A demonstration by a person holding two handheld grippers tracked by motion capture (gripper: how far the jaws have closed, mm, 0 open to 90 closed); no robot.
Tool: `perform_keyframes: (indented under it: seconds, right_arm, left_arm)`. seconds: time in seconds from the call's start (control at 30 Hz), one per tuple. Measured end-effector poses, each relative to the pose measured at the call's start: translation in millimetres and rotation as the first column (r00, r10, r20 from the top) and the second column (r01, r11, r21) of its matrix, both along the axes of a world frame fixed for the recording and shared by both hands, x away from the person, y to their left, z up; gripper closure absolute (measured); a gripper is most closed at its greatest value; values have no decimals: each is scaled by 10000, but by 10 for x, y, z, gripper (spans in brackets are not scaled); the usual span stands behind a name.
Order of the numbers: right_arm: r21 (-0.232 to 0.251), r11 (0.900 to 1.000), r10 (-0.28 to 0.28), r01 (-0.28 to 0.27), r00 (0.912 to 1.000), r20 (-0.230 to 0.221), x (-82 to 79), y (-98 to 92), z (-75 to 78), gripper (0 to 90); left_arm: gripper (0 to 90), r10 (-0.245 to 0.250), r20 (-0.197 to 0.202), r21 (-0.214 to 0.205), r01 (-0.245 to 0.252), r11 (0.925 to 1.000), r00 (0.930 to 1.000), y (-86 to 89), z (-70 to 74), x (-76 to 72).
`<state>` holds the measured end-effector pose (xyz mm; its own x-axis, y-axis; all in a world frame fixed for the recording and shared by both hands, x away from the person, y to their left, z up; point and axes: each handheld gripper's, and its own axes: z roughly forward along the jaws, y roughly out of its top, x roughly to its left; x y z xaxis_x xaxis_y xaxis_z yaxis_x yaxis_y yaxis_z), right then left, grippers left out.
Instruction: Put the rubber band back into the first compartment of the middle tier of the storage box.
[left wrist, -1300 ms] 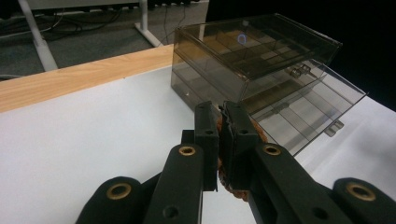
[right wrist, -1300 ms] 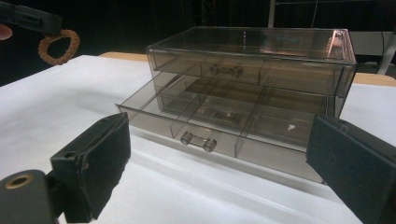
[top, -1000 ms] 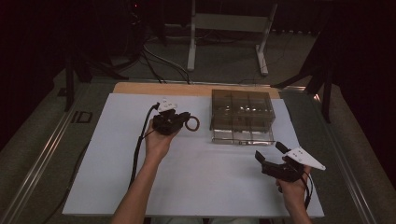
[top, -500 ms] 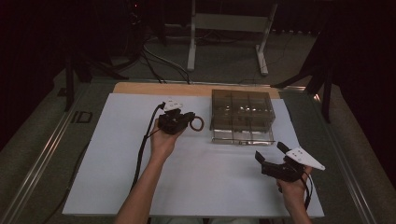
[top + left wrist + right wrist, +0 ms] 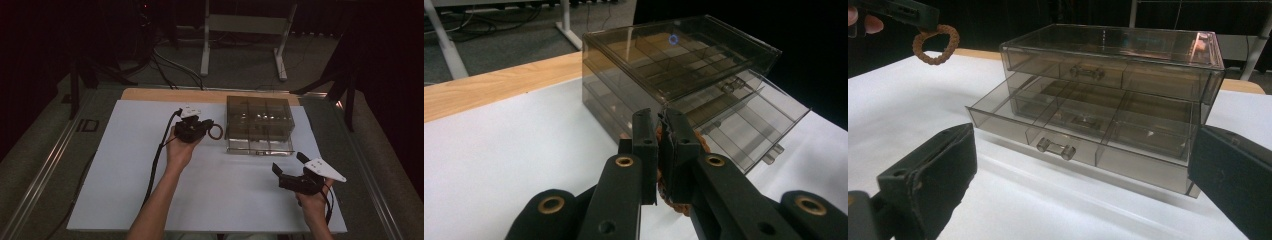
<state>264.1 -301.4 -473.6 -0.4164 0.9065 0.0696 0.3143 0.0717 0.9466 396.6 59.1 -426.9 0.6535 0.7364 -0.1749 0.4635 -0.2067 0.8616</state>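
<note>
A smoky clear drawer box (image 5: 259, 116) stands at the back right of the white mat, its bottom drawer (image 5: 260, 146) pulled out toward me. My left gripper (image 5: 207, 127) is just left of the box, shut on a brown braided ring (image 5: 215, 131) that hangs off its tips. In the left gripper view the ring (image 5: 667, 192) is pinched between the closed jaws, with the box (image 5: 684, 65) right ahead. My right gripper (image 5: 288, 162) sits near the front right, facing the open drawer (image 5: 1058, 125). Its jaws have just been opening wider, with nothing between them. The ring (image 5: 936, 45) shows top left there.
The white mat (image 5: 115, 175) covers the table, with a wooden strip (image 5: 165, 95) along its far edge. A black cable (image 5: 157, 155) trails from the left gripper beside the forearm. Beyond the table stand a white frame's legs (image 5: 205, 45) and floor cables.
The left gripper has edged slightly right toward the box with the ring in it. The right hand has stayed where it was.
</note>
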Motion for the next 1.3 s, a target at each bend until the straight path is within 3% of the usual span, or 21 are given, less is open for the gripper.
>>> perform_keyframes:
  seconds: [1.3]
  right_arm:
    - [63, 9999, -86, 85, 9999, 96, -4, -18, 4, 0]
  left_arm:
    - [874, -235, -167, -81, 234, 9997, 9996, -355, -52, 98]
